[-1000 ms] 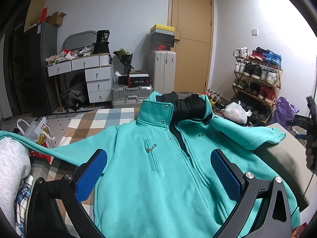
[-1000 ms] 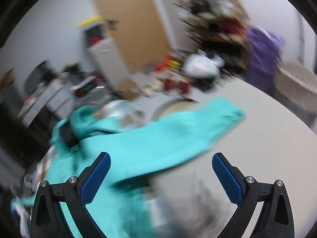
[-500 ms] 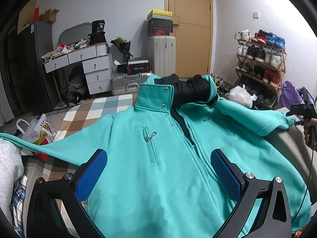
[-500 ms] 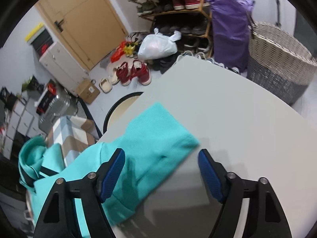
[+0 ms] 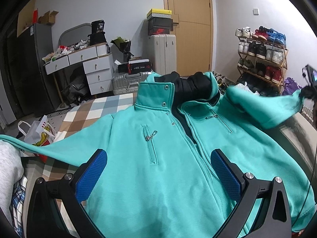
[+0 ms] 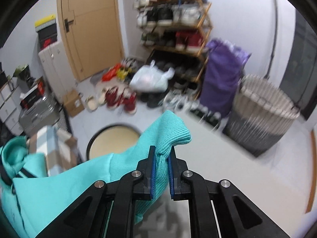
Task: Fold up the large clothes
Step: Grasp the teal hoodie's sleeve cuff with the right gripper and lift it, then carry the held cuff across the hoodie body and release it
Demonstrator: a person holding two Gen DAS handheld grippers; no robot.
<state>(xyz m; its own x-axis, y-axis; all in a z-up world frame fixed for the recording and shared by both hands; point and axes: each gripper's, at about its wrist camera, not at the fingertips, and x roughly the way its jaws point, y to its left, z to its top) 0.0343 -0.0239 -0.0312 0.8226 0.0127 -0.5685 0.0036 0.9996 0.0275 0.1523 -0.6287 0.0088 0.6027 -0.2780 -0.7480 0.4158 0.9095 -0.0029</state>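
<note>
A teal zip jacket [image 5: 158,158] with a black lining at the collar lies front up on the grey table [image 5: 301,136], spread wide. My left gripper [image 5: 158,170] is open and empty, hovering over the jacket's chest. My right gripper [image 6: 161,166] is shut on the ribbed cuff [image 6: 172,136] of the jacket's right sleeve [image 5: 273,107] and holds it lifted above the table. In the left wrist view the right gripper [image 5: 309,91] shows at the far right edge, holding that cuff. The jacket's other sleeve [image 5: 39,146] stretches off to the left.
A round stool [image 6: 113,140] stands beside the table. A wicker basket [image 6: 263,115], purple bag [image 6: 221,81] and shoe rack [image 6: 174,23] stand to the right. Folded grey and plaid clothes [image 5: 10,174] lie at the left. A checked blanket [image 5: 95,115] lies behind the jacket.
My right gripper closed on the sleeve cuff, which lay flat between open jaws half a second ago, and raised it off the table. My left gripper stayed open over the jacket.
</note>
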